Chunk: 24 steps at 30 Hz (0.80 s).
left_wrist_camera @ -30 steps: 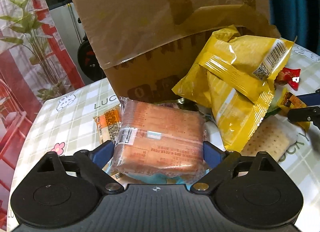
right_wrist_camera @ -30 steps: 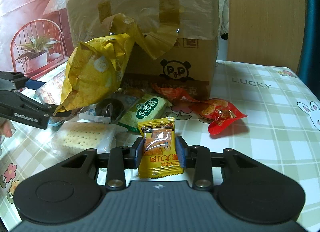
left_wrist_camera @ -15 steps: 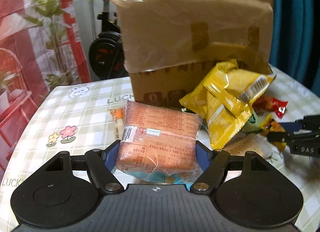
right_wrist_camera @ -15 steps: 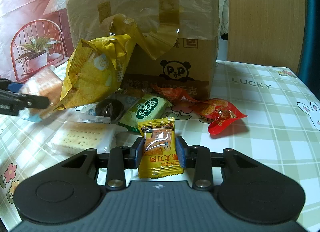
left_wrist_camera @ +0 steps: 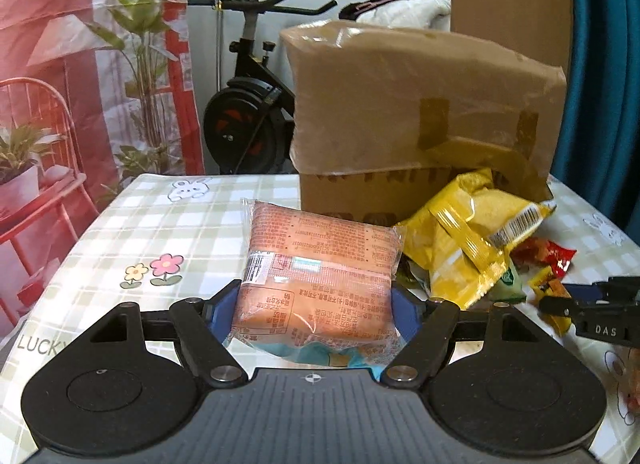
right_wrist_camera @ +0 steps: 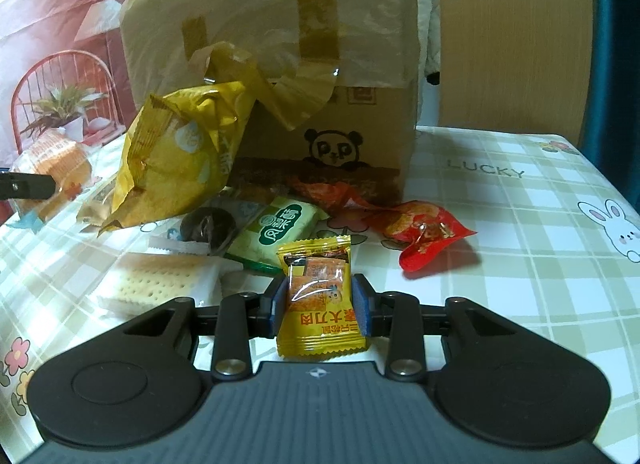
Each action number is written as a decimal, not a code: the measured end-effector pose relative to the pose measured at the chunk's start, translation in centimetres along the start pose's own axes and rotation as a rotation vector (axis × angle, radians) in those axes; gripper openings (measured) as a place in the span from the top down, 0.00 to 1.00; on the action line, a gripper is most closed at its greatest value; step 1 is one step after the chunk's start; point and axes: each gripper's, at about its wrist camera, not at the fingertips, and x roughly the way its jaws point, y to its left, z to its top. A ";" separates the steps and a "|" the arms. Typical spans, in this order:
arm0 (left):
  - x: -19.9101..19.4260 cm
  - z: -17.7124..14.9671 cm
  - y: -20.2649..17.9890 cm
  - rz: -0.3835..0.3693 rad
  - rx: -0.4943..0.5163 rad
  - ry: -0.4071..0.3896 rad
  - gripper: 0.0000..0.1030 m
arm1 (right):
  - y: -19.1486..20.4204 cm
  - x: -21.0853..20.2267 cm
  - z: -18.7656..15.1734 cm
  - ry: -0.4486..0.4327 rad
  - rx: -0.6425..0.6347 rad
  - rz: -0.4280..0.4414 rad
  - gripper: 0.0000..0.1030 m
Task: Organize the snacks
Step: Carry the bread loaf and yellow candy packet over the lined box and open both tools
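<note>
My left gripper [left_wrist_camera: 314,310] is shut on an orange biscuit pack [left_wrist_camera: 320,272] and holds it above the checked table [left_wrist_camera: 160,232]; the pack also shows at the far left of the right wrist view [right_wrist_camera: 56,156]. My right gripper [right_wrist_camera: 320,304] is shut on a small yellow snack packet [right_wrist_camera: 320,296], low over the table. A pile of snacks lies in front of a taped cardboard box [right_wrist_camera: 280,64]: a big yellow bag [right_wrist_camera: 180,152], a green packet [right_wrist_camera: 280,228], a red wrapper [right_wrist_camera: 424,232] and a white cracker pack [right_wrist_camera: 160,284].
The cardboard box [left_wrist_camera: 420,116] stands at the back of the table. An exercise bike [left_wrist_camera: 248,120] and a red-and-white backdrop [left_wrist_camera: 80,64] lie beyond the far edge. The right gripper [left_wrist_camera: 592,316] shows at the right of the left wrist view.
My left gripper has lifted the orange biscuit pack and pulled back to the left, away from the pile and box. My right gripper has stayed still with the yellow packet.
</note>
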 end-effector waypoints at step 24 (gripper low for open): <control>-2.4 6.3 1.0 -0.075 -0.113 -0.138 0.25 | -1.1 -5.9 6.6 -0.200 0.027 -0.040 0.65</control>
